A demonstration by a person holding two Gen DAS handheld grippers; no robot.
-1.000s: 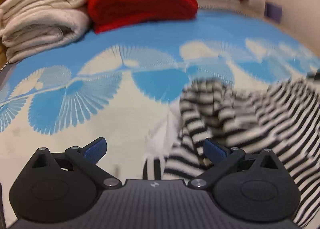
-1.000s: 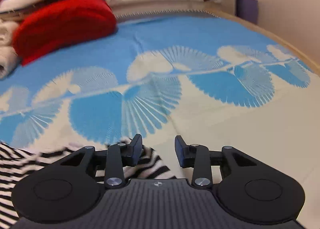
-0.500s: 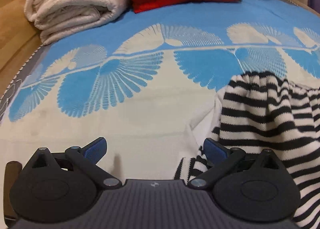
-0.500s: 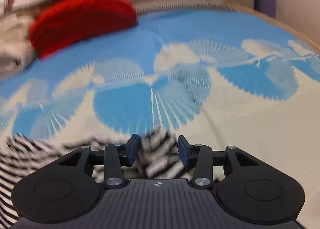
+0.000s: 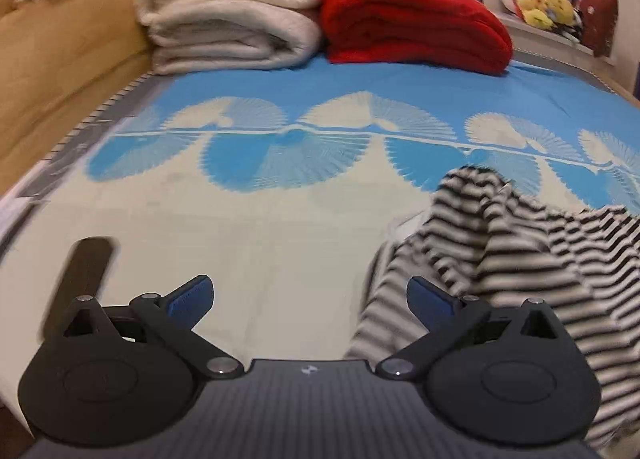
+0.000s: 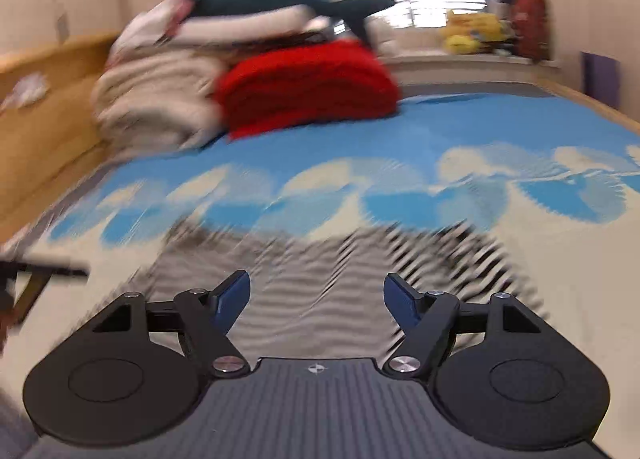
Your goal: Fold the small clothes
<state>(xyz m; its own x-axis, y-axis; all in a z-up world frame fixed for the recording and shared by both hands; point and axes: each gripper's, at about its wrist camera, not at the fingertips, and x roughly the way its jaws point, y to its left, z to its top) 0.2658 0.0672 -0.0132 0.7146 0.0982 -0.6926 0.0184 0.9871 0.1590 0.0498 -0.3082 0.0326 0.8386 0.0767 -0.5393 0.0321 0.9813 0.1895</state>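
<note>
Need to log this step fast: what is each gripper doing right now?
Left gripper: open, holding nothing.
Right gripper: open, jaws just opening, above the striped garment, not gripping it.

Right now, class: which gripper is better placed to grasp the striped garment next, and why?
Right. The right gripper, jaws just opened and empty, has the striped garment directly ahead; the left gripper, also open, faces bare bedspread, garment off to its side.

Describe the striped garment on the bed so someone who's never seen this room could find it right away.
Start at the bed with the blue and cream fan-patterned cover. At its head sit cream blankets and a red blanket, both folded. The striped garment lies crumpled on the near cream part, the only black-and-white striped thing.
</note>
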